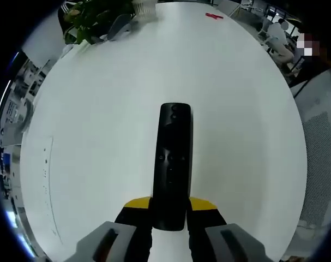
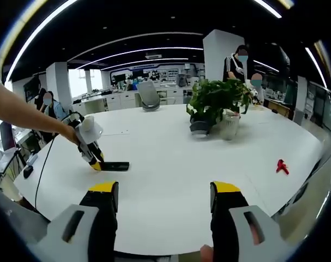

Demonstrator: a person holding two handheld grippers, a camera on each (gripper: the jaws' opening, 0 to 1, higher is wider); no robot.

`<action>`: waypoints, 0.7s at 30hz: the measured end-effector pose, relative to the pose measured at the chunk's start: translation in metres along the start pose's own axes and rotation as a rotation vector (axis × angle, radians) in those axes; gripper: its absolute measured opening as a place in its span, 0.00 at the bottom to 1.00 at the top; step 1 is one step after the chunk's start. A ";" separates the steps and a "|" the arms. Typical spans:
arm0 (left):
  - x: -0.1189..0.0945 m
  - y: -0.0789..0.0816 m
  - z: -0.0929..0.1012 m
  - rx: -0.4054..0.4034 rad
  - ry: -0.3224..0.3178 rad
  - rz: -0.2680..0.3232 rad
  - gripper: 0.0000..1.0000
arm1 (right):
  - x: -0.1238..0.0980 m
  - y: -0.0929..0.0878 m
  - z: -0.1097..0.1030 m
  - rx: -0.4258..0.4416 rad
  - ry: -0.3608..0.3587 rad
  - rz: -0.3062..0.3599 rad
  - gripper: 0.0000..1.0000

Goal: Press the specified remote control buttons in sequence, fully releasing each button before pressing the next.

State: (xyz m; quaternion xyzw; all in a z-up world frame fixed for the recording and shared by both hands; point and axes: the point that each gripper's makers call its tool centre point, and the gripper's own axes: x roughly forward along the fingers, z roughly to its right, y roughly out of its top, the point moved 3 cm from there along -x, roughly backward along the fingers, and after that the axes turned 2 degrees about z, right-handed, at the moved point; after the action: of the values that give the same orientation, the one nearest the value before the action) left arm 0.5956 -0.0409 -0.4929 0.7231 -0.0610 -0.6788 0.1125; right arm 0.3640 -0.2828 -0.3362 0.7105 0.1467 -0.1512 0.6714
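A long black remote control (image 1: 173,164) lies lengthwise up the middle of the left gripper view over the white table (image 1: 110,120). My left gripper (image 1: 169,210) is shut on its near end, yellow-tipped jaws pressed against both sides. In the right gripper view the same remote (image 2: 116,166) is a small dark bar low over the table, with the left gripper (image 2: 94,162) and a person's arm (image 2: 23,114) reaching in from the left. My right gripper (image 2: 164,196) stands open at the table's near edge, well away from the remote, nothing between its jaws.
A potted green plant (image 2: 217,101) and a white pot (image 2: 229,126) stand at the table's far side. A small red object (image 2: 282,166) lies toward the right edge. Office chairs (image 2: 148,95), desks and several people stand beyond the table.
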 end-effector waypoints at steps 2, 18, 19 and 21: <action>0.000 0.000 0.003 -0.004 0.002 0.000 0.23 | 0.000 0.000 -0.001 -0.003 0.001 0.000 0.71; -0.005 -0.010 0.055 -0.035 0.008 0.022 0.23 | 0.000 -0.001 -0.005 -0.034 0.014 -0.007 0.69; -0.006 -0.010 0.058 -0.034 0.007 0.028 0.23 | 0.000 -0.001 -0.005 -0.034 0.015 -0.008 0.69; -0.006 -0.011 0.064 -0.030 0.006 0.036 0.23 | 0.000 -0.001 -0.006 -0.038 0.018 -0.007 0.69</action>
State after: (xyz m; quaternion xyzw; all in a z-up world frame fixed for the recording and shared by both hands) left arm 0.5303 -0.0341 -0.4934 0.7222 -0.0634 -0.6753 0.1355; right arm 0.3635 -0.2771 -0.3364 0.6985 0.1578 -0.1443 0.6829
